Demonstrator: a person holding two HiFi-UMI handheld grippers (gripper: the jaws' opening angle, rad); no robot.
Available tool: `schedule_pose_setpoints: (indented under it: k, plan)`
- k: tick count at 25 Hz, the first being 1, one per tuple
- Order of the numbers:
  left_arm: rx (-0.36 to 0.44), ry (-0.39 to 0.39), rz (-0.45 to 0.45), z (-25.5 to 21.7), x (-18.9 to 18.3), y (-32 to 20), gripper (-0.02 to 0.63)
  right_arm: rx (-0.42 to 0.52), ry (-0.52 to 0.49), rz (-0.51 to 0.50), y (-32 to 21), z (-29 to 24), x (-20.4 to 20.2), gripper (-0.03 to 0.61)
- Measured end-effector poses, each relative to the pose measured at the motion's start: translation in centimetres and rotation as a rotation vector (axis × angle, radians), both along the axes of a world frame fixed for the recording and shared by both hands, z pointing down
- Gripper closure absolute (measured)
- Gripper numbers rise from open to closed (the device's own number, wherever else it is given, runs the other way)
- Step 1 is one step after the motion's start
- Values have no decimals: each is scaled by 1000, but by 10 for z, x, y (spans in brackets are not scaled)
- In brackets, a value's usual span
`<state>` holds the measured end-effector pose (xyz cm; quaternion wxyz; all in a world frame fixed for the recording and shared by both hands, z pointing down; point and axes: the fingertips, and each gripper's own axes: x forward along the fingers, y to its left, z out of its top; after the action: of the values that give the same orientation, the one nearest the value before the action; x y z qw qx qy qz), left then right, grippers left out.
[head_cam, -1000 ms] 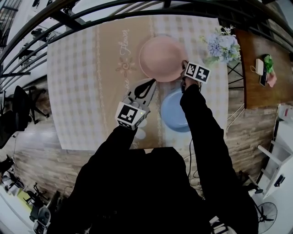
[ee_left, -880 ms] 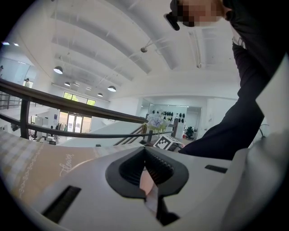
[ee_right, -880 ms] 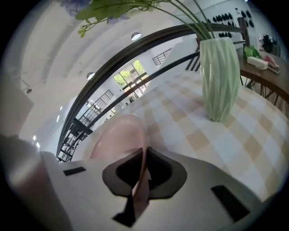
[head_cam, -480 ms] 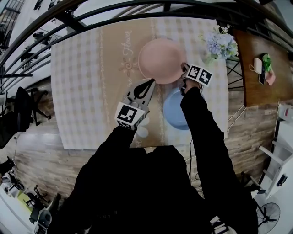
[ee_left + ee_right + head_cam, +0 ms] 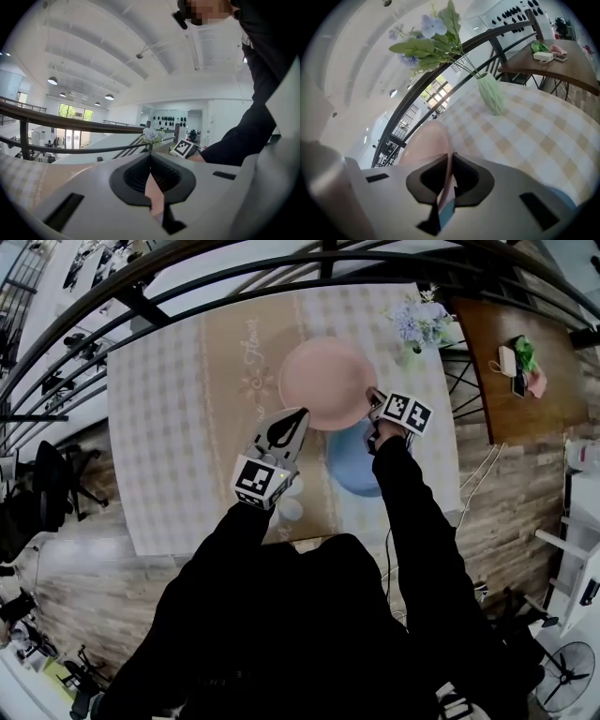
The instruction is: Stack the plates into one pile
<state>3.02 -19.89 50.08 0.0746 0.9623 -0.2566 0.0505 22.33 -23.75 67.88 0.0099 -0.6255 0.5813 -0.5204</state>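
Flanking the pink plate [image 5: 323,381], your left gripper [image 5: 298,414] and right gripper [image 5: 374,403] each pinch its rim, jaws nearly closed. Above the checked table [image 5: 159,446], the plate overlaps the blue plate [image 5: 349,465]. A flower vase [image 5: 491,96] stands beyond your right gripper, which tilts downward; your left gripper lies near level.

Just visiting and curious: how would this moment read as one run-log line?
left hand-held gripper: shut on pink plate rim | right hand-held gripper: shut on same plate | blue plate: on table, beside pink plate
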Motion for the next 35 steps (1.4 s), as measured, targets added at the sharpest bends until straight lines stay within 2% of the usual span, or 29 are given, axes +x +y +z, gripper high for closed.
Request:
schedule_pose_setpoints:
  k: [13,23,29,35]
  plan:
    - [1,17,147,-17,28,55,600,-28,-15,130,119,-6,27,553]
    - [-2,15,236,-20,59,91,600,-83,-17,159,203,14,44,552]
    - [-13,0,258,-18,67,102,600,-107,-20,183,225,31,59,548]
    - [-17,-18,254,-13,71,103,600,-119,9,148,226,42,63,548]
